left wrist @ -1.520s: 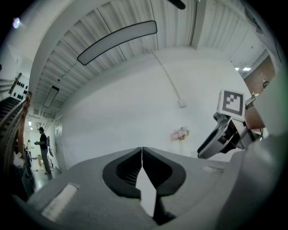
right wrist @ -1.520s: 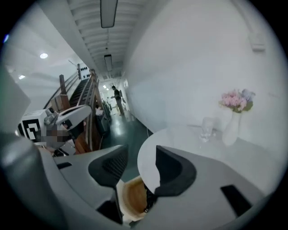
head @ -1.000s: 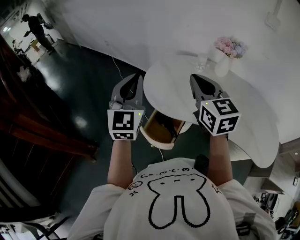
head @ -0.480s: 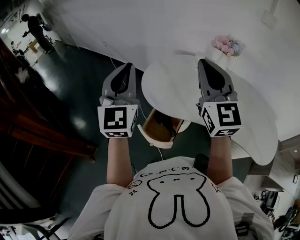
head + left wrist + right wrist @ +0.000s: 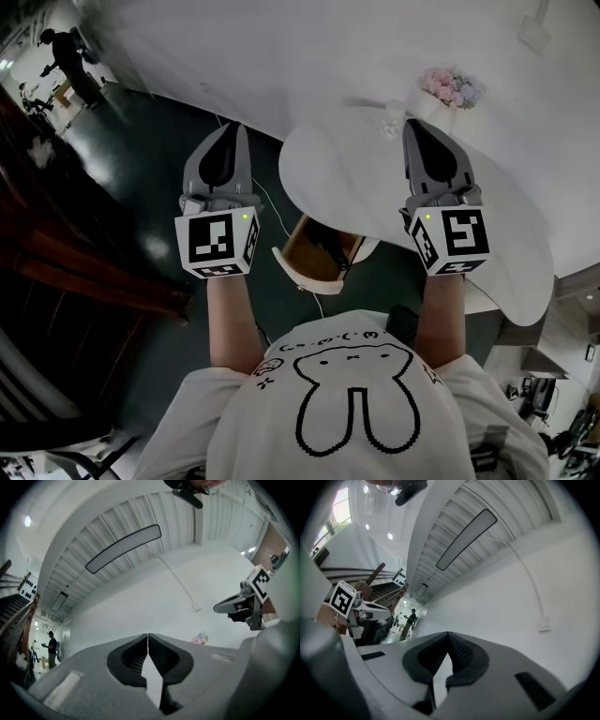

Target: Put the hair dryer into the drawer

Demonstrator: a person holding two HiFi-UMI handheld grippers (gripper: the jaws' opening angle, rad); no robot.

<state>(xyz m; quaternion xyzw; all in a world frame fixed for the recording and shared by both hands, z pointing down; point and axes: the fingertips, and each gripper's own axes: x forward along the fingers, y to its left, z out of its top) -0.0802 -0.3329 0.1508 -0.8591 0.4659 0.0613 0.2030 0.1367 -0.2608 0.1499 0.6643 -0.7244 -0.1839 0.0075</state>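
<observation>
White walls and a dark floor (image 5: 141, 178) surround a round white table (image 5: 506, 216), with flowers (image 5: 451, 87) at its far edge and an open drawer (image 5: 298, 274) jutting from under its near edge. Inside the drawer lies a dark shape, probably the hair dryer (image 5: 330, 246), though it is too shadowed to be sure. The left gripper (image 5: 228, 128) hangs over the floor beside the table and the right gripper (image 5: 413, 124) over the tabletop, each with its jaws pressed together on nothing.
</observation>
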